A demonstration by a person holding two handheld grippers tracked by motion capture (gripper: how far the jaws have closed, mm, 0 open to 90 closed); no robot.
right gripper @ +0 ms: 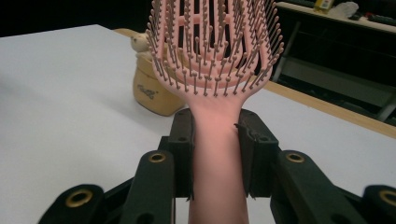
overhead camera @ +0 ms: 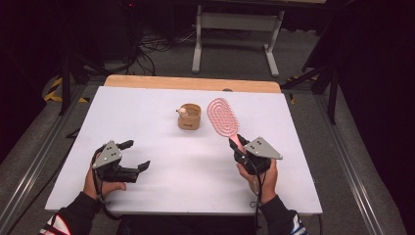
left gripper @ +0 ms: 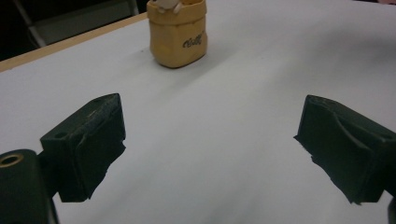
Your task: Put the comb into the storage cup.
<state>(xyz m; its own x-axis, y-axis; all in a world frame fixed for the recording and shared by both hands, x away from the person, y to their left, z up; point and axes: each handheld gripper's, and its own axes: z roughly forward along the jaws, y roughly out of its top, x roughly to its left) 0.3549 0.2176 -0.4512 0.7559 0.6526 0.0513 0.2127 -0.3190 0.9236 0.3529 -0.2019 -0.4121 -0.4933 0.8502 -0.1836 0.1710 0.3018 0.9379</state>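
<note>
High view: our right hand-held gripper is clenched on the handle of the pink hairbrush, whose oval head points away from us toward the far edge of the white table. Just to the brush's left stands a small tan cup with a pale figure at its rim. Our left hand-held gripper rests low over the near-left part of the table, released, with nothing between its jaws.

Left gripper view: both black jaws stand wide apart over bare table. The cup sits ahead, squat and rounded, matte yellow-tan with dark script on its side.

Right gripper view: the hairbrush handle runs straight up between the pads, which press on both sides. The handle is smooth pink plastic; the head is an open lattice with rows of thin bristles tipped with small balls. The cup shows behind the bristles, near the brush head.

Judgement: we appear to be carrying the brush. To do it well, we keep the grip square on the handle so it cannot pivot, and steer the head wide of the cup, which looks light enough to tip.
</note>
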